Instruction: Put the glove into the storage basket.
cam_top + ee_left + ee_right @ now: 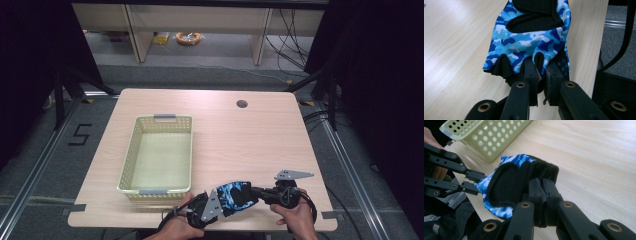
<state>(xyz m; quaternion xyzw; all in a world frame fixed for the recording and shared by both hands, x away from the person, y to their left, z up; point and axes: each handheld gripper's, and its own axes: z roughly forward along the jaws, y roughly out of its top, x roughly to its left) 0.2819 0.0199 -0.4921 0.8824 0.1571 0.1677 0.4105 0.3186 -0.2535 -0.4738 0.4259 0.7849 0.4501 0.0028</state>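
Note:
A blue camouflage fingerless glove (235, 196) with black trim is held between both grippers near the table's front edge. My left gripper (216, 205) is shut on the glove's finger end (524, 47), its jaws pinching the fabric at the finger openings. From the other side my right gripper (256, 192) is shut on the black cuff end of the glove (509, 185). The left gripper (474, 182) appears at the left of the right gripper view, clamped on the blue edge.
A pale yellow perforated basket (131, 150) stands empty on the table's left half, its corner (486, 137) just behind the glove. The wooden table (240, 145) has a round cable hole (242, 104) at the back. The front edge lies right below the hands.

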